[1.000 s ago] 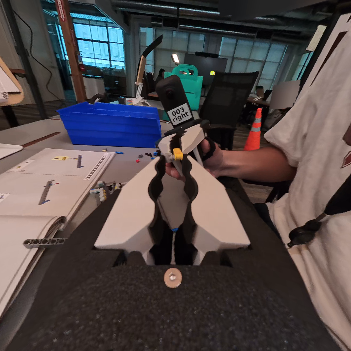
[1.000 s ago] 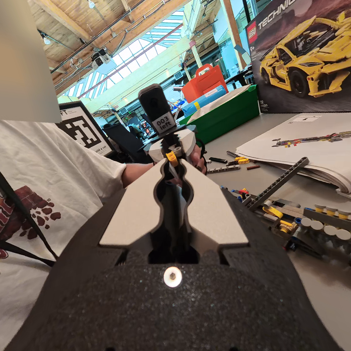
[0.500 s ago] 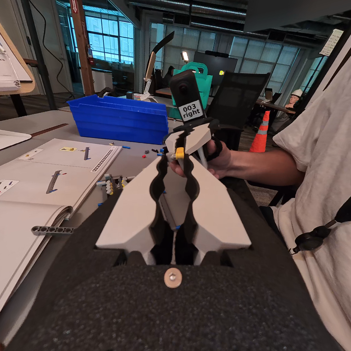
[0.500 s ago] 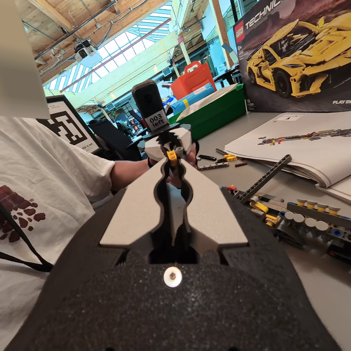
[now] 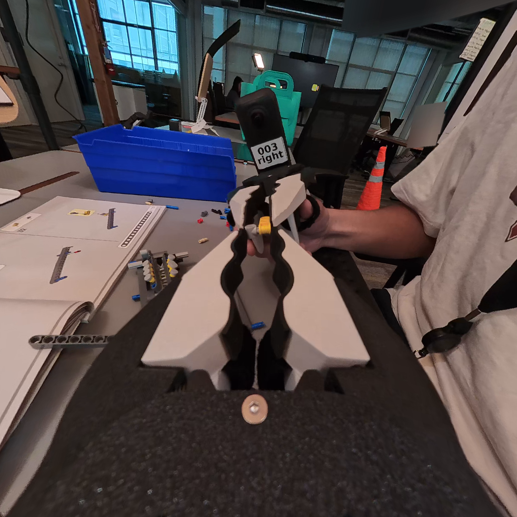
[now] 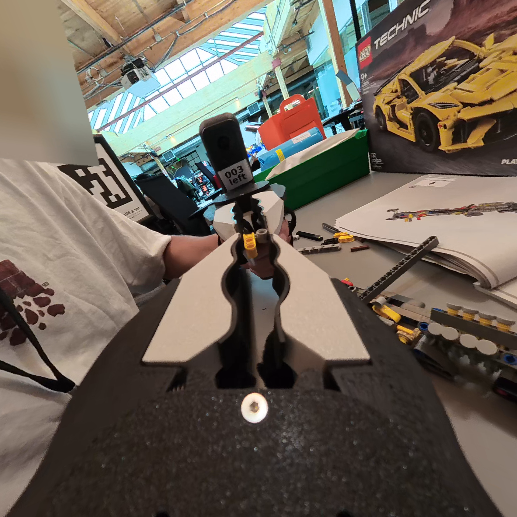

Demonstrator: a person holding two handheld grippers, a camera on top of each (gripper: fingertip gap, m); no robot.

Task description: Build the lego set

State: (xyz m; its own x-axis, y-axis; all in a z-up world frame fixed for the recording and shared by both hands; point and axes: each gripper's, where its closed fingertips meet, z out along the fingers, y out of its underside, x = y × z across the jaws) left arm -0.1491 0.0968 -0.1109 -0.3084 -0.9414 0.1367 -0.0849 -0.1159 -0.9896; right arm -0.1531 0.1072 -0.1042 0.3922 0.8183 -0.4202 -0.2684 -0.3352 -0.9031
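Observation:
My two grippers meet tip to tip above the table's near edge. A small yellow connector (image 5: pixel 263 225) with a grey pin (image 5: pixel 251 230) on its side and a pale axle below it sits where the tips meet. In the left wrist view, my left gripper (image 5: pixel 256 237) is narrowed around this piece, and the right gripper faces it from behind. In the right wrist view, my right gripper (image 6: pixel 255 239) is closed on the same yellow connector (image 6: pixel 249 244) and grey pin (image 6: pixel 262 234). Which pads bear on which part is hidden.
A partly built model (image 5: pixel 156 268) (image 6: pixel 461 330) lies beside the open instruction book (image 5: pixel 56 251) (image 6: pixel 419 223). A grey beam (image 5: pixel 67 339) and a long dark beam (image 6: pixel 400 271) rest on the book's edges. Also here: loose pieces (image 5: pixel 212 215), a blue bin (image 5: pixel 159 165), a green bin (image 6: pixel 321 173), the set's box (image 6: pixel 442 84).
Both grippers stay tip to tip on the small piece. The pair has turned a little, so the table and bins have shifted in both views. Neither grip has changed.

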